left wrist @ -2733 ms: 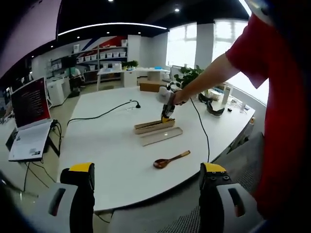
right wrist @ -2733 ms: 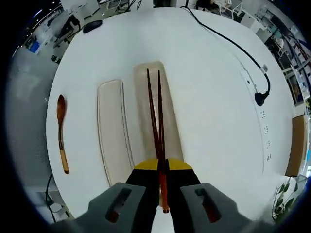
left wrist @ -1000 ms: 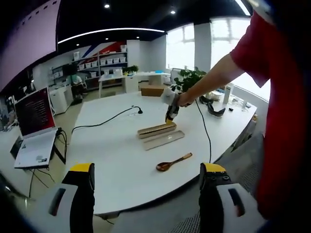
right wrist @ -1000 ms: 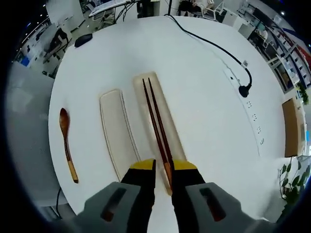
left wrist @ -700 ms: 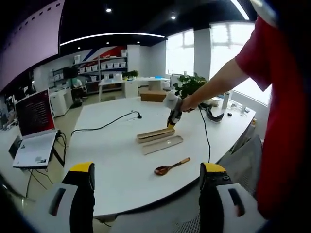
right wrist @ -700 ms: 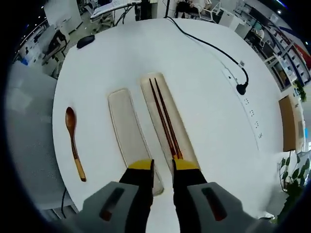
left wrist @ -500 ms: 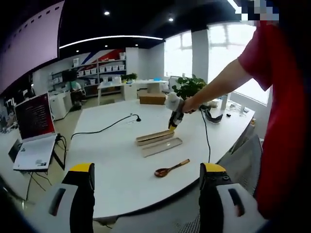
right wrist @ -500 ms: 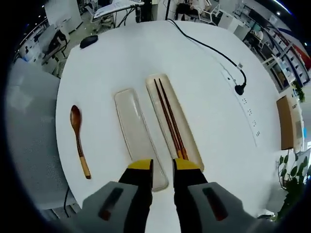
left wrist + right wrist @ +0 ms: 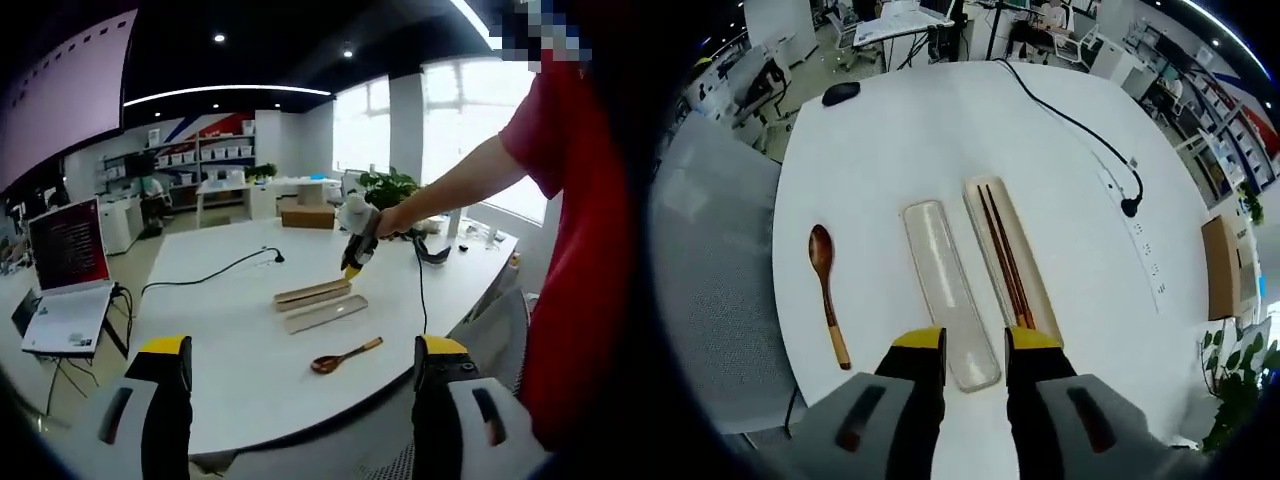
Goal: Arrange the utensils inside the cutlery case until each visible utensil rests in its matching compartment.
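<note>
**Brown chopsticks lie in the case**

Brown chopsticks (image 9: 1004, 257) lie inside the wooden case (image 9: 1015, 265) on the white bench (image 9: 900, 140). The right gripper (image 9: 973, 345) hangs above the near end, jaws a little apart, holding nothing. The clear lid (image 9: 949, 290) lies just beside the case. The wooden spoon (image 9: 828, 292) lies apart on the bench. The left gripper (image 9: 300, 352) is wide open and holds nothing.

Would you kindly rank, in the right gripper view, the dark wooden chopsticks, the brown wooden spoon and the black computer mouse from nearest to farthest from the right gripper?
1. The dark wooden chopsticks, lying in the beige case half just ahead of the open right gripper.
2. The brown wooden spoon, off to the left on the white table.
3. The black computer mouse, at the table's far edge.
</note>
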A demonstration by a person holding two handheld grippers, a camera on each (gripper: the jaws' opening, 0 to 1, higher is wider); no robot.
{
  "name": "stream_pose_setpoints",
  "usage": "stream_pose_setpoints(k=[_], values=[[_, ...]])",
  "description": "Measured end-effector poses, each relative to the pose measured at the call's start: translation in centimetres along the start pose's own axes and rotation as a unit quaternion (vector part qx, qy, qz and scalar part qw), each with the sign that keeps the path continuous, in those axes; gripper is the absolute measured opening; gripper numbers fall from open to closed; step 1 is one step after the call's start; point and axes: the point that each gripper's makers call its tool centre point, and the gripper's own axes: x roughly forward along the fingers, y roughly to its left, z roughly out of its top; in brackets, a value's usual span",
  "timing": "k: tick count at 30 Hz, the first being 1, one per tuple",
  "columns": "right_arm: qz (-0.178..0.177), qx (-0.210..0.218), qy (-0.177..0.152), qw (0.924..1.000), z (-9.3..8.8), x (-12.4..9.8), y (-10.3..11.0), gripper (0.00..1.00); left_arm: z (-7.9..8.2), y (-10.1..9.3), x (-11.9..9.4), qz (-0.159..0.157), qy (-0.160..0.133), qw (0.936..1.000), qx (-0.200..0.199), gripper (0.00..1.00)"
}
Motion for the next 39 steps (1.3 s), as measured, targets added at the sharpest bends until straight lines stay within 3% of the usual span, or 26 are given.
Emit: stream_pose_setpoints(k=[6,11,14,17,24,27,30,39], values=[[0.001,0.028,-0.023,0.9993,1.1,-1.4,1.0,0.23,-0.2,-0.4,-0.3,-0.001,0.003,1.0,0.009,0.93],[-0.003,0.021,-0.036,0.9991,1.3,-2.4,1.8,0.27,0.0,-0.2,-0.6,0.01,-0.007,0.9999,0.011,0.91],[-0.015,0.065,-0.042,0.9969,1.1,-2.9,1.7,0.27,0.0,-0.1,-0.7,0.012,-0.004,0.9998,0.015,0.91],[-0.019,0.06,-0.044,0.9971,0.9,-3.2,2.3,0.27,0.2,-0.1,-1.0,0.01,-0.013,0.9999,0.004,0.91],[-0.03,0.029,-0.043,0.9982,0.5,-3.9,3.0,0.23,-0.3,-0.4,-1.1,0.003,-0.002,0.9999,0.011,0.91],[-0.029,0.037,-0.046,0.9978,0.6,-4.2,3.1,0.25,-0.8,-0.7,-1.0,0.0,0.012,0.9997,0.023,0.91],[-0.029,0.039,-0.056,0.9972,0.7,-4.4,3.4,0.26,-1.9,0.3,-0.9,0.024,0.043,0.9982,0.034,0.87],[-0.04,0.017,-0.078,0.996,1.2,-4.9,4.5,0.26,-1.4,0.7,-1.4,0.02,0.021,0.9994,-0.02,0.88]])
